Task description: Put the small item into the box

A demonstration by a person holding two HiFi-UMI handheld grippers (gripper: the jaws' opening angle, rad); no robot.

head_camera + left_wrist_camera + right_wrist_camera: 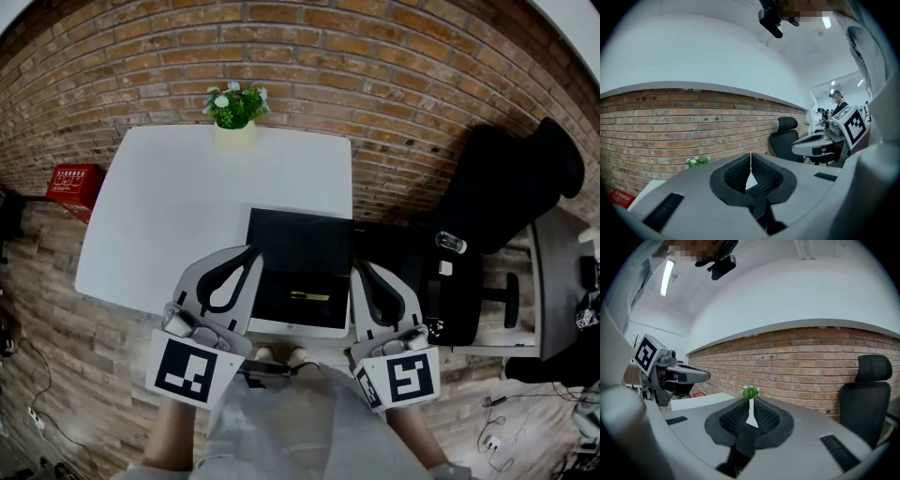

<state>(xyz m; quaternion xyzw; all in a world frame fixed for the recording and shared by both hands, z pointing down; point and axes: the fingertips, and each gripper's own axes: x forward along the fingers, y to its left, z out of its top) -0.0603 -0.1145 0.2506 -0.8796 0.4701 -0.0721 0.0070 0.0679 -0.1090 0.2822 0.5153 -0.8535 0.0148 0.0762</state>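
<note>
An open black box point(298, 281) lies at the near edge of the white table point(169, 216), its lid point(300, 239) laid back behind it. A small thin yellowish item point(309, 296) rests inside the box. My left gripper point(251, 251) is shut and empty, its tip at the box's left edge. My right gripper point(359, 267) is shut too, tip by the box's right edge. In the left gripper view the pads point(761, 173) meet at the tip. The right gripper view shows only a thin slit between the pads point(764, 416), with nothing held.
A potted plant point(235, 108) stands at the table's far edge against the brick wall. A black office chair point(506, 187) and a dark side stand are to the right. A red case point(75, 183) sits on the floor at left.
</note>
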